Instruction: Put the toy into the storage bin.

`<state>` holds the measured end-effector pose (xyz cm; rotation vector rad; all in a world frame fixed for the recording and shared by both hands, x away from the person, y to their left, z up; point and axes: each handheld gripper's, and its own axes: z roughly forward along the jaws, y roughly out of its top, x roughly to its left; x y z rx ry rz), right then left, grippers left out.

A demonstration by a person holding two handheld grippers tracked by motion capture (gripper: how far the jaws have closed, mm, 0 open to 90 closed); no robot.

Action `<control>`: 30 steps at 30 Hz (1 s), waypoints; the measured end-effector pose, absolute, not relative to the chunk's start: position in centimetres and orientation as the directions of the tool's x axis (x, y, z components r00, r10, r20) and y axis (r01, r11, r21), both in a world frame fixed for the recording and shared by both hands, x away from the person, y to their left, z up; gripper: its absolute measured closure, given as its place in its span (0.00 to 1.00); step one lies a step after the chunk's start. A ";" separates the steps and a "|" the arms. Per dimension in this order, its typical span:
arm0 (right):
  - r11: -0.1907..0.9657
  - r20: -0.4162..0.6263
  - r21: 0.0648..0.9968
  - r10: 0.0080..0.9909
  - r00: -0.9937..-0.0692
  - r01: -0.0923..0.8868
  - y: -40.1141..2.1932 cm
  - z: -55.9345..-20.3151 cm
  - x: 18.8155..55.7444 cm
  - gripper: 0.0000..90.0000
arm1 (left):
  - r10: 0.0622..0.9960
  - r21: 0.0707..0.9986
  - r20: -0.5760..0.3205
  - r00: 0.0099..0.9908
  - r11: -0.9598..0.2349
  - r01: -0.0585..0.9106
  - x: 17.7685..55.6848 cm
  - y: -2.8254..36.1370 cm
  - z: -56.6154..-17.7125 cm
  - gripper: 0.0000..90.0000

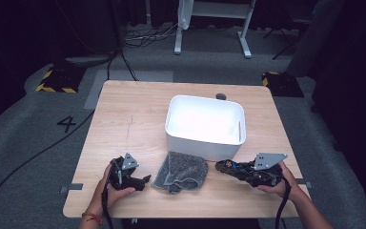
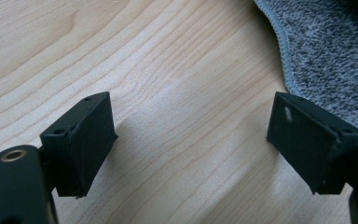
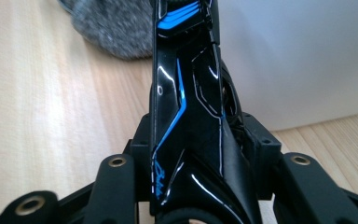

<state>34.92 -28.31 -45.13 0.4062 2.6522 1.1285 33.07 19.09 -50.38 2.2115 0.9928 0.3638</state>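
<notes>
Right gripper view puts you right on top of the glossy black object with blue line markings [image 3: 191, 107], some long, narrow, hard-shelled thing that I can't identify for sure. It runs straight up the middle between the two black jaws of the right tongs [image 3: 193, 154], which are clamped tight on both its sides. From the high view the same object [image 1: 233, 167] sticks out of the right tongs [image 1: 240, 171] toward the left, lifted a bit above the light wooden table [image 1: 128, 119], just in front of the white rectangular plastic bin [image 1: 205, 125].

Just to the left of its tip lies the crumpled grey terry cloth [image 1: 181, 171], flat on the table and touching the bin's front wall, or as good as. In the right gripper view the cloth [image 3: 112, 28] is up top, with the bin's white wall [image 3: 303, 56] off to the right.

Left tongs [image 1: 145, 179] sit near the table's front edge, just left of the cloth, held in the person's left hand [image 1: 116, 191]. In the left gripper view its jaws stand wide apart with nothing but bare wood between them [image 2: 191, 126], and the cloth's piped edge [image 2: 331, 56] sits just beyond the right-hand jaw.

A small dark round thing [image 1: 221, 96] rests on the table behind the bin; too small to tell what it is.
</notes>
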 end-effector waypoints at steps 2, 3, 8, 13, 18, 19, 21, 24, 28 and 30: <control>0.667 -0.109 0.729 0.335 -0.936 0.154 -28.3 -44.8 34.7 0.64 | 0.742 0.681 -0.021 0.670 -0.481 0.553 33.1 19.1 -50.4 0.17; 0.664 -0.109 0.732 0.338 -0.935 0.155 -28.2 -44.7 34.5 0.64 | 0.742 0.681 -0.021 0.670 -0.480 0.553 33.1 19.1 -50.4 0.17; 0.652 -0.113 0.744 0.338 -0.935 0.146 -28.1 -43.7 34.1 0.64 | 0.741 0.681 -0.020 0.671 -0.481 0.552 33.1 19.1 -50.4 0.17; 0.637 -0.112 0.758 0.343 -0.933 0.143 -27.9 -43.0 33.8 0.64 | 0.741 0.680 -0.020 0.671 -0.482 0.552 33.1 19.1 -50.4 0.17; 0.630 -0.119 0.765 0.340 -0.933 0.133 -27.6 -42.4 33.5 0.64 | 0.742 0.681 -0.020 0.671 -0.481 0.552 33.1 19.1 -50.4 0.17; 0.627 -0.120 0.768 0.338 -0.933 0.128 -27.6 -42.2 33.5 0.64 | 0.742 0.681 -0.020 0.671 -0.481 0.553 33.1 19.1 -50.4 0.17; 0.614 -0.113 0.778 0.344 -0.932 0.132 -27.6 -41.8 33.4 0.64 | 0.741 0.681 -0.020 0.671 -0.481 0.552 33.1 19.1 -50.4 0.17; 0.607 -0.115 0.785 0.342 -0.932 0.126 -27.6 -41.2 33.3 0.64 | 0.742 0.681 -0.020 0.670 -0.481 0.552 33.1 19.1 -50.4 0.17; 0.611 -0.139 0.784 0.345 -0.928 0.110 -27.4 -40.3 33.2 0.64 | 0.742 0.681 -0.020 0.670 -0.481 0.553 33.1 19.1 -50.4 0.17; 0.609 -0.146 0.786 0.345 -0.927 0.103 -27.4 -39.7 33.1 0.64 | 0.741 0.681 -0.020 0.671 -0.482 0.552 33.1 19.1 -50.4 0.17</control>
